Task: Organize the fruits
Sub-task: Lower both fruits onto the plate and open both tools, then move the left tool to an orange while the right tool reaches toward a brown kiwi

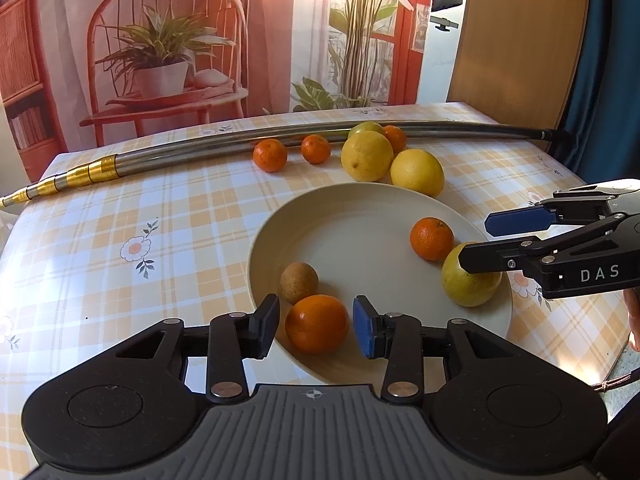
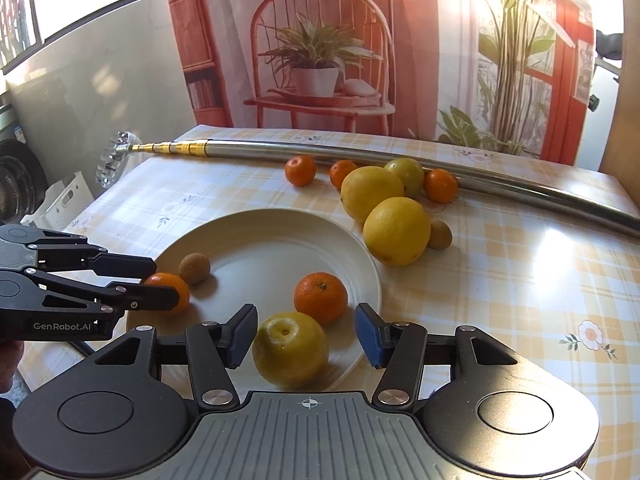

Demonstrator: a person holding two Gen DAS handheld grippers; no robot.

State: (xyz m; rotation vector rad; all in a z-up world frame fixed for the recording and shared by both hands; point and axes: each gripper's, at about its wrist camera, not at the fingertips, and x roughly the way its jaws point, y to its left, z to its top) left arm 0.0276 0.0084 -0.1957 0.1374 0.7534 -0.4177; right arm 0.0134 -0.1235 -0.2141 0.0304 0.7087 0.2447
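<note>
A cream plate (image 1: 360,232) holds an orange (image 1: 317,324), a small brown fruit (image 1: 299,282), a tangerine (image 1: 432,239) and a yellow-green lemon (image 1: 470,280). My left gripper (image 1: 316,328) is open, its fingers on either side of the orange with narrow gaps. My right gripper (image 2: 306,338) is open around the lemon (image 2: 290,350), which rests on the plate (image 2: 272,248). In the right wrist view the left gripper (image 2: 165,281) straddles the orange (image 2: 172,292). Beyond the plate lie two big lemons (image 2: 396,230), three tangerines (image 2: 300,170), a greenish fruit (image 2: 406,174) and another brown fruit (image 2: 440,234).
A long metal telescopic pole (image 1: 240,146) lies across the back of the checked tablecloth (image 1: 120,220), just behind the loose fruit. A printed backdrop (image 1: 180,40) hangs behind the table. A white crate (image 2: 60,204) stands off the table's left side.
</note>
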